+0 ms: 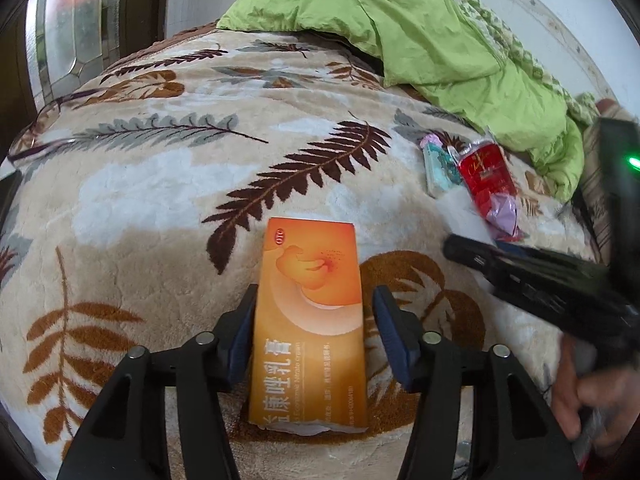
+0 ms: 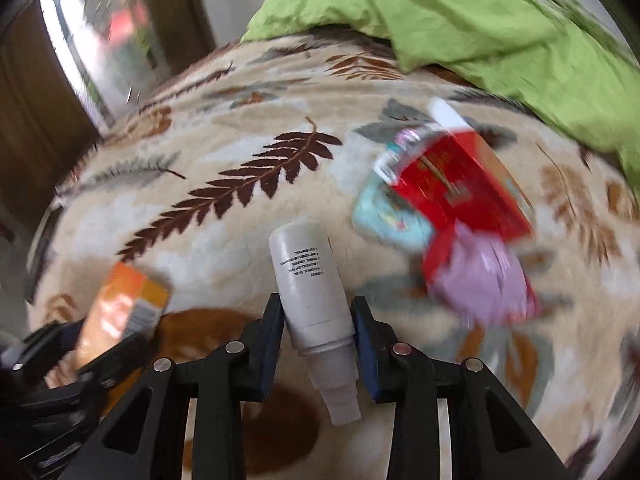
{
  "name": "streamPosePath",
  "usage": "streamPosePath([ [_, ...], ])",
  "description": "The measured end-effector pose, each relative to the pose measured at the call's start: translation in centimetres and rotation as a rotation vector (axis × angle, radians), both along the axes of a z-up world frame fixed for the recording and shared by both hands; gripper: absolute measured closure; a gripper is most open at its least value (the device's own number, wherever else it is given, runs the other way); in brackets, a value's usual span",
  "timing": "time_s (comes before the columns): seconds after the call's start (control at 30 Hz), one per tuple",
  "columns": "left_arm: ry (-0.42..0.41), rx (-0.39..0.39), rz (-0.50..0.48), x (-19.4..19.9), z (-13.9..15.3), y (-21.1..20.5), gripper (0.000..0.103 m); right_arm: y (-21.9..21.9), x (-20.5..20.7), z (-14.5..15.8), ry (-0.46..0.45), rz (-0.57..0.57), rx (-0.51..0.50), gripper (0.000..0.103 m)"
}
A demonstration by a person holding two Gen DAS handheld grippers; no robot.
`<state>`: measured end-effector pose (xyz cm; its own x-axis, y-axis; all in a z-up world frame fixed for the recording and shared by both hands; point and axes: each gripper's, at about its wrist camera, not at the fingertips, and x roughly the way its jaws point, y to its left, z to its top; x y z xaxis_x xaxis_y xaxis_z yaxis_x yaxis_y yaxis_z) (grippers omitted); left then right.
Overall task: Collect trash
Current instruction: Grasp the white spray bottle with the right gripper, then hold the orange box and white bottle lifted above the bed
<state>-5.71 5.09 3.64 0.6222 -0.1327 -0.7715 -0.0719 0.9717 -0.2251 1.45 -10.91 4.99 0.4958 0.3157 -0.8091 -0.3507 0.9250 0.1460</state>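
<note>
The step in hand looks like gathering litter off the leaf-patterned fleece blanket (image 1: 160, 184). At lower centre, the left gripper (image 1: 314, 332) straddles the orange cardboard medicine box (image 1: 310, 320), its right pad standing clear, so the box seems let go. The right gripper (image 2: 318, 338), tilted downward, pinches a white plastic pump bottle (image 2: 310, 284). Next, likely adding it to the red wrapper pile (image 2: 460, 192) at upper right.

leaf-print blanket (image 1: 160, 184) on bed; lying on it: green quilt (image 1: 420, 28), red packet (image 1: 486, 176), teal wrapper (image 1: 438, 164), purple wrapper (image 1: 505, 212).
</note>
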Motion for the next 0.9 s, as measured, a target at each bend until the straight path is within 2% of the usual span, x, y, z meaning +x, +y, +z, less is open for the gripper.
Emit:
streamPosePath([
  [0.17, 0.002, 0.070, -0.012, 0.2, -0.1, -0.9, 0.046, -2.9, -5.1, 1.2, 0.001, -0.141, 0.090, 0.067],
  [0.2, -0.001, 0.073, -0.009, 0.2, -0.1, -0.8, 0.056, -3.4, -5.9, 1.3, 0.003, -0.160, 0.107, 0.067],
  [0.23, -0.005, 0.076, -0.002, 0.1, 0.0, -0.7, 0.058, -4.2, -7.0, 1.5, 0.008, -0.183, 0.134, 0.067],
  [0.4, -0.031, 0.060, -0.014, -0.7, 0.5, -0.7, 0.058, -6.0, -11.1, 1.8, -0.010, -0.265, 0.188, 0.067],
  [0.47, -0.050, 0.060, -0.034, -1.6, 1.0, -1.2, 0.058, -6.6, -12.6, 1.8, -0.025, -0.293, 0.190, 0.067],
  [0.6, -0.089, 0.117, -0.078, -3.6, 2.0, -2.9, 0.058, -7.6, -15.3, 1.8, -0.058, -0.337, 0.182, 0.067],
  [0.8, -0.171, 0.215, -0.133, -6.9, 3.2, -5.2, 0.058, -8.6, -17.5, 2.2, -0.096, -0.381, 0.195, 0.067],
  [0.9, -0.184, 0.231, -0.142, -7.7, 3.3, -5.6, 0.058, -8.5, -18.2, 2.4, -0.124, -0.380, 0.185, 0.067],
])
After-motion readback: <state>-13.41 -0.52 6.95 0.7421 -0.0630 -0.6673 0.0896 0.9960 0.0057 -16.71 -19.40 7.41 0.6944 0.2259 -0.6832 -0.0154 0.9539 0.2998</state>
